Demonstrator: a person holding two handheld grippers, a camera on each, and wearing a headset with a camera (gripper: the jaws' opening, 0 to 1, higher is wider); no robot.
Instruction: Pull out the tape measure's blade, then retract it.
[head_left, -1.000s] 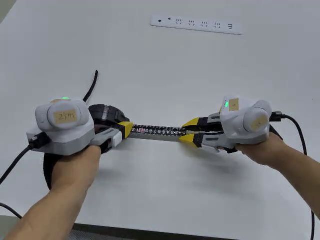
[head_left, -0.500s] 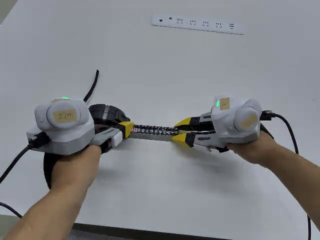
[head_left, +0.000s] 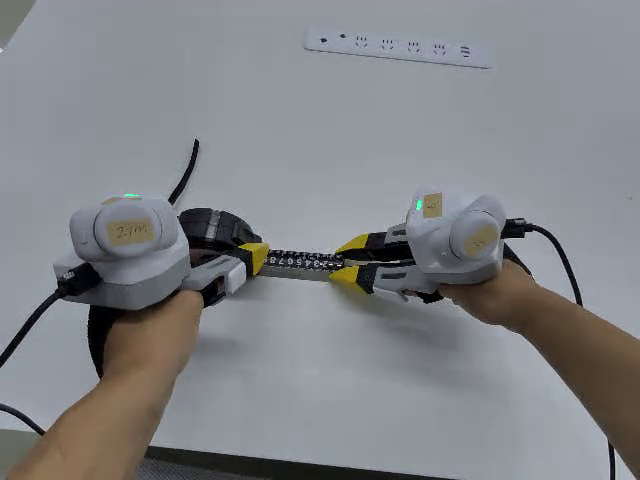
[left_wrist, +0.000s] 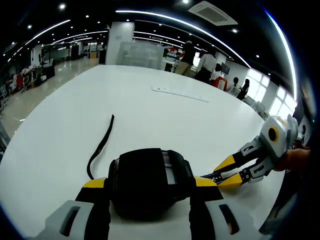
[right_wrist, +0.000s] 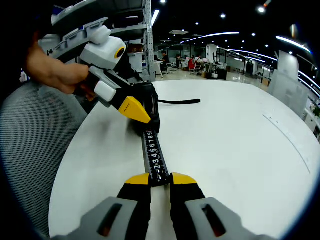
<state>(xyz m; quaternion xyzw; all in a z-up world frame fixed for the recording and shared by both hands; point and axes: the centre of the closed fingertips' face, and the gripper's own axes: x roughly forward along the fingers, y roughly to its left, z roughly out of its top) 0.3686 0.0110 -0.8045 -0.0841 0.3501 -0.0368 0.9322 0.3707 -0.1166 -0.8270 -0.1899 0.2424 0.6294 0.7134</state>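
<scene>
left gripper (left_wrist: 150, 183) clamps tape measure case (head_left: 212, 228), right gripper (right_wrist: 160, 179) pinches blade (right_wrist: 152, 150) — end hidden

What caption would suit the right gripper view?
The right gripper pinches the numbered blade; the left gripper clamps the black case on a white table.

tape measure case (head_left: 214, 228): black
blade (right_wrist: 154, 150): black, white numerals and ticks
left gripper (left_wrist: 150, 183): pale grey body, yellow tips
right gripper (right_wrist: 160, 178): same colours
table (head_left: 330, 130): white
power strip (head_left: 398, 47): white
</scene>
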